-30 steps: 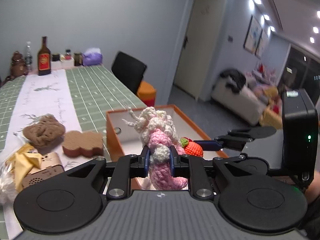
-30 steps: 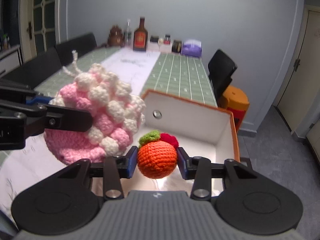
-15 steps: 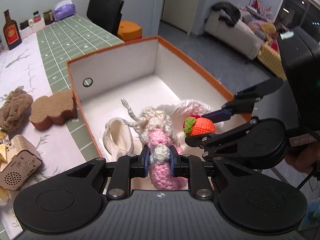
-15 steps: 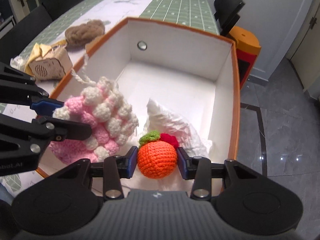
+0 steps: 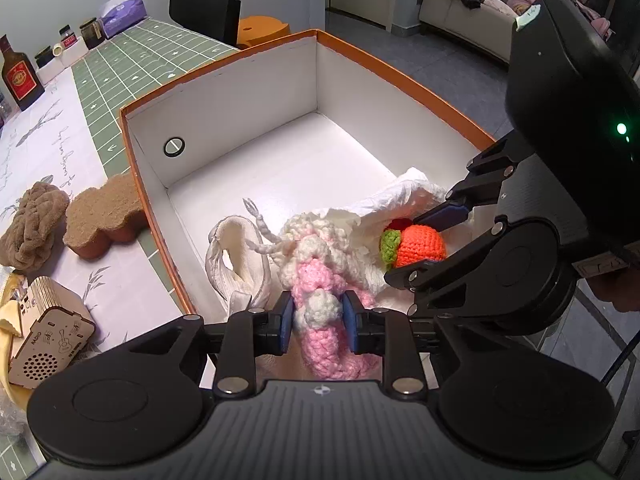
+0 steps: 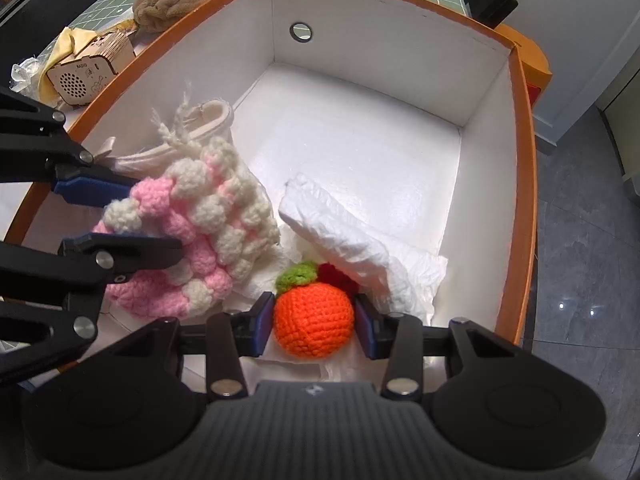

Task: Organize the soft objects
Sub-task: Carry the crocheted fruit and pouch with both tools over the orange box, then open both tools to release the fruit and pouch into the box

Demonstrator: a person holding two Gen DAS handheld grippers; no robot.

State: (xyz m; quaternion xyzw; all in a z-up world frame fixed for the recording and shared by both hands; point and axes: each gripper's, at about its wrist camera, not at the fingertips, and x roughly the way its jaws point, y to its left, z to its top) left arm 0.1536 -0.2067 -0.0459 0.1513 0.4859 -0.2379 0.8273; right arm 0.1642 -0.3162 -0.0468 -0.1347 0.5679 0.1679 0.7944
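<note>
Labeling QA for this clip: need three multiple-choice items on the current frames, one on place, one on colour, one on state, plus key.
1. Where does the crumpled white tissue paper lie?
A. inside the orange-rimmed white box
B. on the green tablecloth
C. on the floor

2. What colour is the leaf on the orange crocheted ball?
A. blue
B. green
C. yellow

3. What is the left hand-held gripper doing?
A. open and empty
B. shut on the brown sponge
C. shut on the pink and cream crocheted pouch

Answers: 1 A, the tissue rests on the box floor. 2 B, a green tuft sits on top of the ball. 3 C, both blue pads press the pouch's sides.
</note>
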